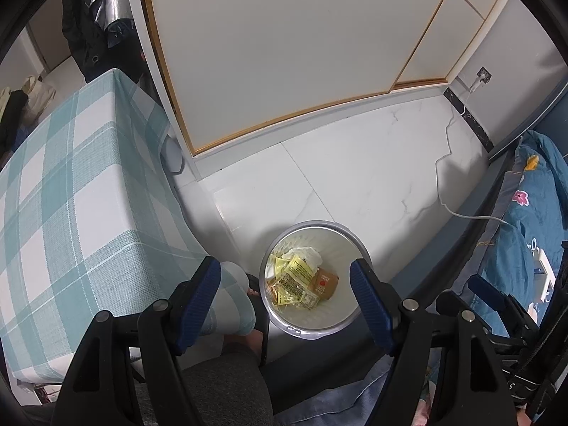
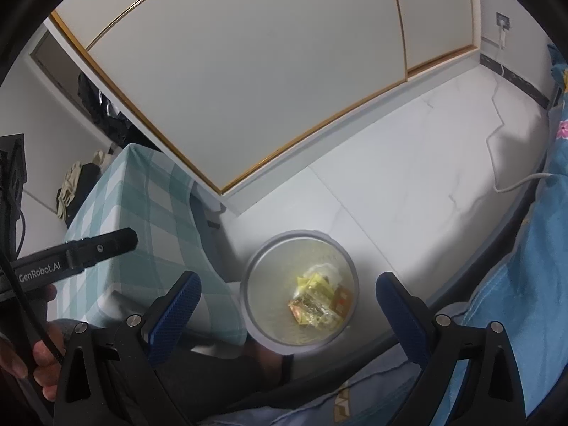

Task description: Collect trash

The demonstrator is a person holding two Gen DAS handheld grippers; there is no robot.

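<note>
A round white trash bin (image 1: 346,239) stands on the floor and holds yellow wrappers (image 1: 296,277), a brown packet (image 1: 325,284) and a white crumpled tissue (image 1: 307,252). My left gripper (image 1: 285,280) is open and empty, high above the bin. In the right wrist view the bin (image 2: 262,266) sits between my fingers with the wrappers (image 2: 316,300) inside. My right gripper (image 2: 287,293) is open and empty above it. The left gripper's body (image 2: 78,254) shows at the left of that view.
A table with a green-and-white checked cloth (image 1: 71,195) stands left of the bin. A bed with a blue floral cover (image 1: 532,220) lies on the right. A white cable (image 1: 458,209) runs over the tiled floor. White wardrobe doors (image 1: 284,42) stand behind.
</note>
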